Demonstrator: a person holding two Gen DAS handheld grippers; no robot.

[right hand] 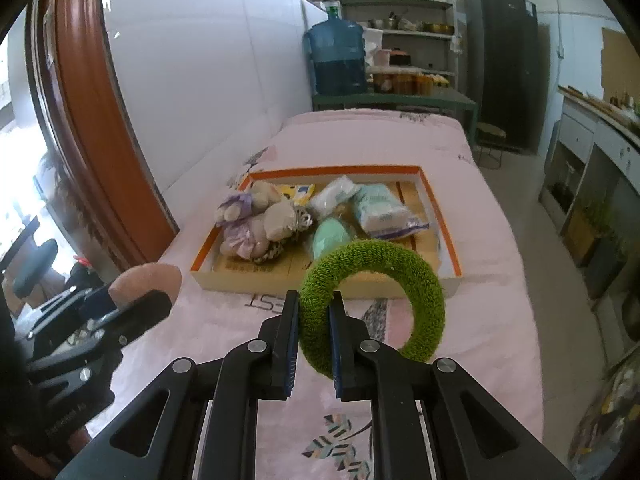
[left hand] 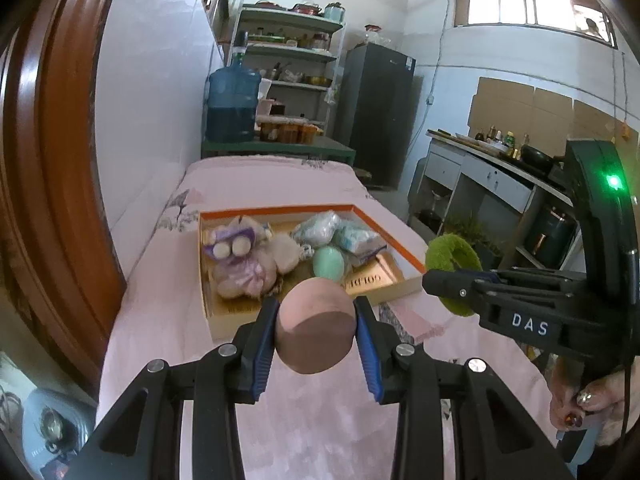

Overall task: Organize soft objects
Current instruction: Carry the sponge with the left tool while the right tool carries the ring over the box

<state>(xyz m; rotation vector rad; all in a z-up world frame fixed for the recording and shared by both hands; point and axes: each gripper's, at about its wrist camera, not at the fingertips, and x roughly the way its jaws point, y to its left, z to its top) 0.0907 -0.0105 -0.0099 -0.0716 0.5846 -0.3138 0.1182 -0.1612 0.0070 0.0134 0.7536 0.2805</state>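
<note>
My left gripper [left hand: 316, 312] is shut on a pink makeup sponge [left hand: 316, 326], held above the pink bedcover just before the box. In the right wrist view the same sponge [right hand: 146, 280] shows at the left, between the left gripper's fingers. My right gripper [right hand: 314, 312] is shut on a green fuzzy ring [right hand: 376, 292], pinching its left side; the ring [left hand: 454, 256] also appears at the right of the left wrist view. The orange-rimmed shallow box [right hand: 450, 236] lies ahead on the bed and holds a plush toy [right hand: 256, 224], a mint egg-shaped sponge [right hand: 330, 236] and wrapped packets [right hand: 384, 212].
The pink bedcover [right hand: 480, 340] runs along a white wall [right hand: 200, 80] with a wooden door frame [right hand: 92, 120] at the left. Behind the bed stand a blue water jug [right hand: 338, 56], shelves and a dark fridge [right hand: 504, 68]. A counter [left hand: 500, 176] lines the right side.
</note>
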